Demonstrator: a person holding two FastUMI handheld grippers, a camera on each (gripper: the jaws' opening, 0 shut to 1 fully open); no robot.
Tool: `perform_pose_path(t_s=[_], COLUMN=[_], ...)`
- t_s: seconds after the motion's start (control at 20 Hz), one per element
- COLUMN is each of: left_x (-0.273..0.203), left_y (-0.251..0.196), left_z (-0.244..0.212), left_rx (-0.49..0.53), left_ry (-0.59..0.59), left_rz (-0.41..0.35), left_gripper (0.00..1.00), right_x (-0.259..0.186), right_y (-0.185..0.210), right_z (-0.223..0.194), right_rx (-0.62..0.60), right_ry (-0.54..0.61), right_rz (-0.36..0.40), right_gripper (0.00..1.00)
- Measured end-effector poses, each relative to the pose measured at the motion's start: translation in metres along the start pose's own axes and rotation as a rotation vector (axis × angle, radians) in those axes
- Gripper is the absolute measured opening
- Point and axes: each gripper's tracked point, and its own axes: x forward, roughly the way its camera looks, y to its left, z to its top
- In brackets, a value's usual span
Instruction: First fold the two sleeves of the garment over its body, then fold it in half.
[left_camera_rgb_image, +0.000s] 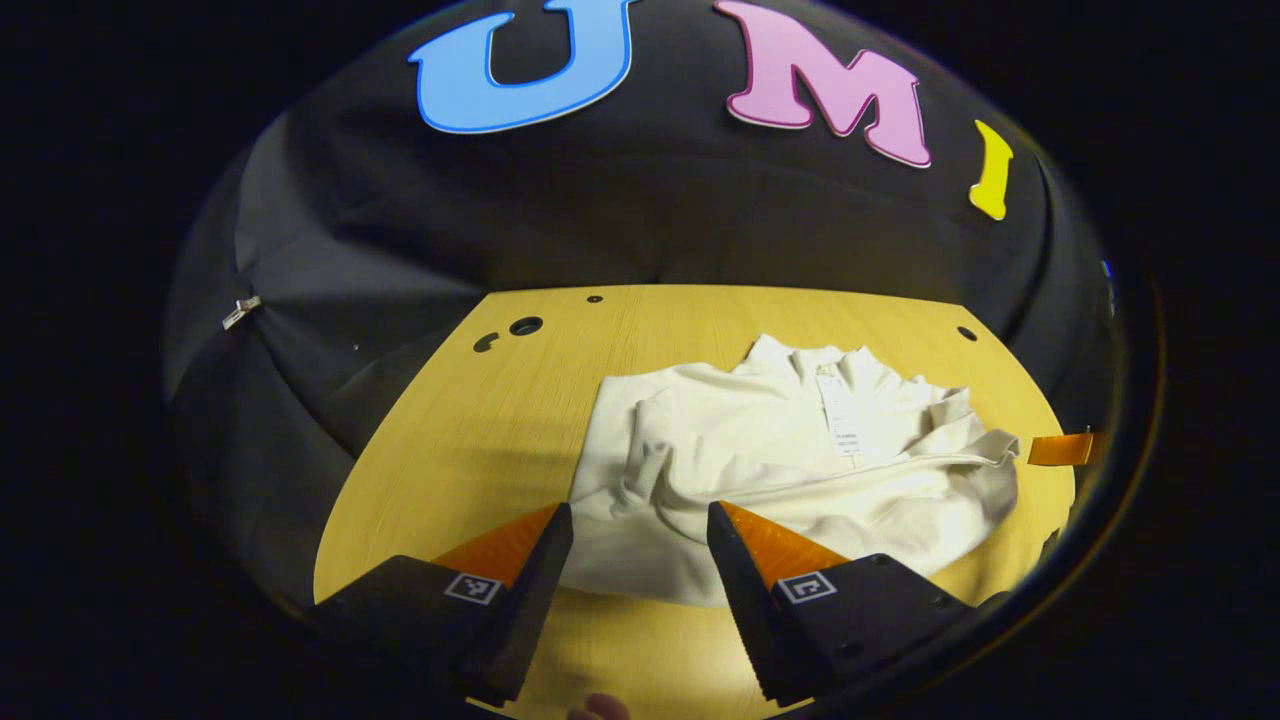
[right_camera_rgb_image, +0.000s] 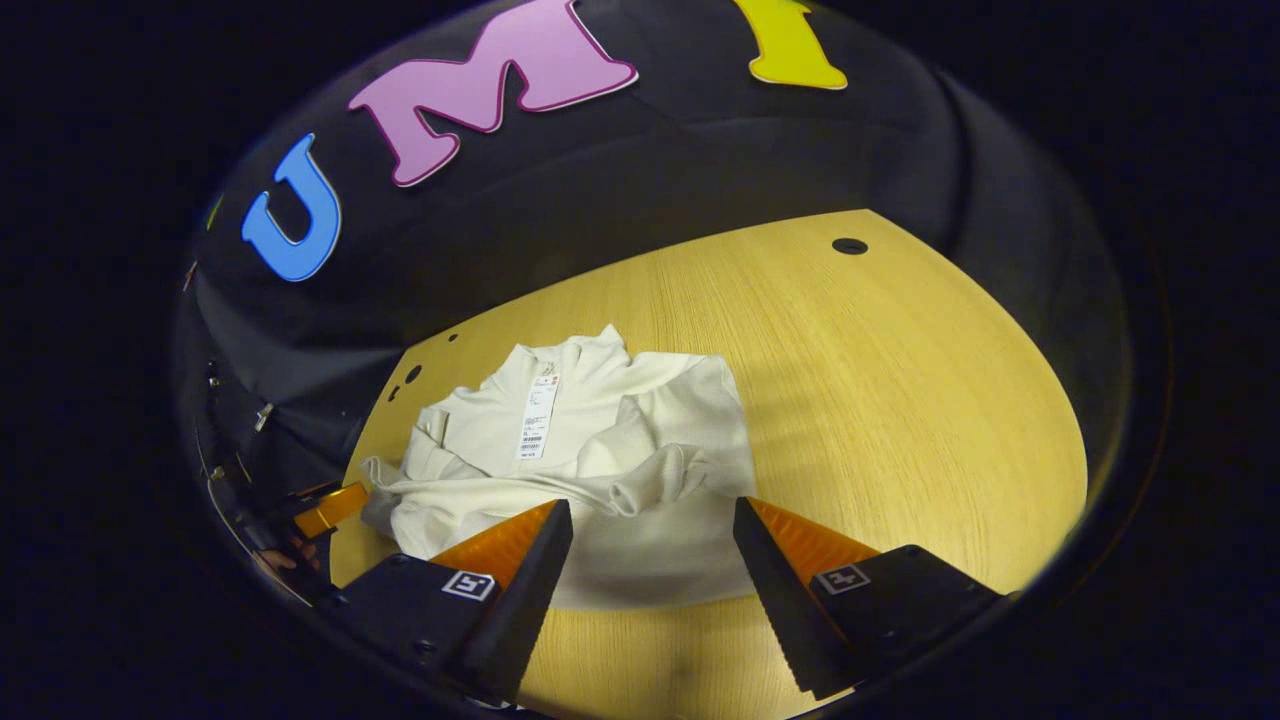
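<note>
Cream sweater (right_camera_rgb_image: 600, 450) sleeves folded, tabletop (right_camera_rgb_image: 900, 400) bare beside it; hangtag (right_camera_rgb_image: 538, 415) unreadable; left gripper (left_camera_rgb_image: 640, 525), right gripper (right_camera_rgb_image: 650, 520) both released.

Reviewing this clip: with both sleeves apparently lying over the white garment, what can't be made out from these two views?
- Hang tag print: too small in both views.
- Garment hem nearest the camera: partly behind the left claw fingers in the left gripper view, and behind the right claw fingers in the right gripper view.
- The other claw, seen from the right gripper view: cut off by the dark edge, so its jaws are unreadable there.
- What lies beneath the folded sleeves: covered by fabric.
</note>
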Motion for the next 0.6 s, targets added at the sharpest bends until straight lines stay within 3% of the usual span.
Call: perform_pose_path(t_s=[0.25, 0.6], left_x=[-0.047, -0.088], left_y=[-0.018, -0.024], left_z=[-0.016, -0.035], left_rx=[0.006, 0.002], left_ry=[-0.028, -0.028], left_rz=[-0.058, -0.058], left_gripper=[0.85, 0.85], right_x=[-0.036, -0.061], right_y=[0.019, 0.052], right_z=[-0.007, -0.022], right_rx=[-0.06, -0.177], right_ry=[-0.033, -0.023], right_rz=[0.033, 0.09], right_gripper=[0.98, 0.99])
